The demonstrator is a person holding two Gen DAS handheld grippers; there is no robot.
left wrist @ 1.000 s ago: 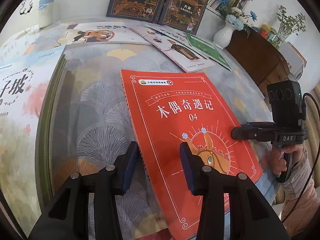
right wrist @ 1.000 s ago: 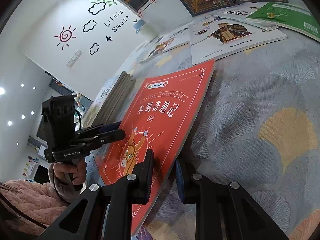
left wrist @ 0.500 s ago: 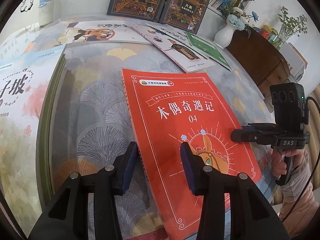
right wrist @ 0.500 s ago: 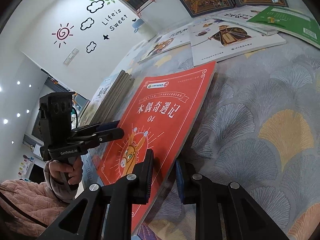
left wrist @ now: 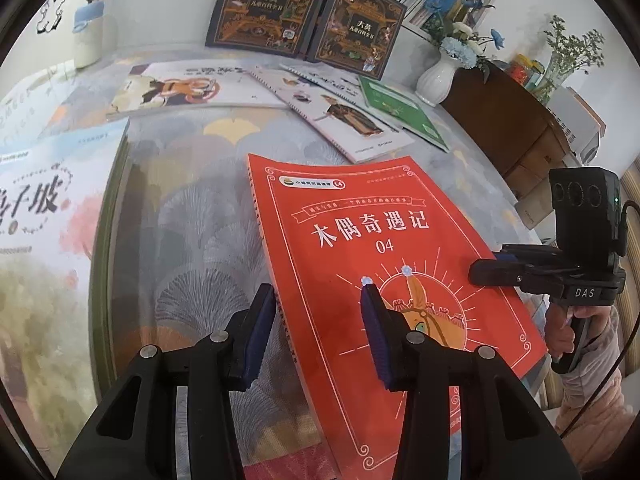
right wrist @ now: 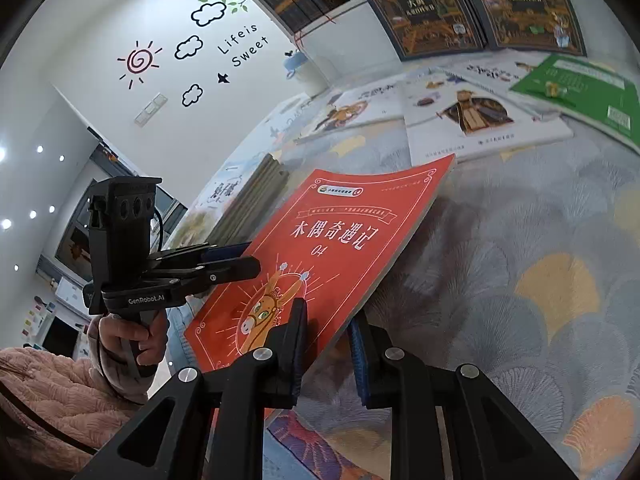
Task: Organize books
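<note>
A red paperback [left wrist: 360, 216] [right wrist: 340, 236] lies on the fan-patterned tablecloth [left wrist: 192, 216] with its right side lifted off the cloth. My right gripper [right wrist: 326, 320] [left wrist: 486, 270] is shut on that right edge, one finger on the cover and the other beneath it. My left gripper [left wrist: 318, 312] [right wrist: 244, 260] is open over the spine side. Its left finger [left wrist: 260, 332] stands beside the spine over the cloth and its right finger [left wrist: 374, 332] over the cover. Nothing is pinched between them.
A stack of large books [left wrist: 48, 208] lies at the left. White picture books [left wrist: 348, 120] and a green one [left wrist: 404, 112] lie flat behind. Two dark hardcovers [left wrist: 272, 4] lean at the back, beside a white vase [left wrist: 438, 80] and a wooden cabinet [left wrist: 516, 128].
My right gripper has risen a little and tilted the red book's right edge further off the cloth. The left gripper has stayed where it was.
</note>
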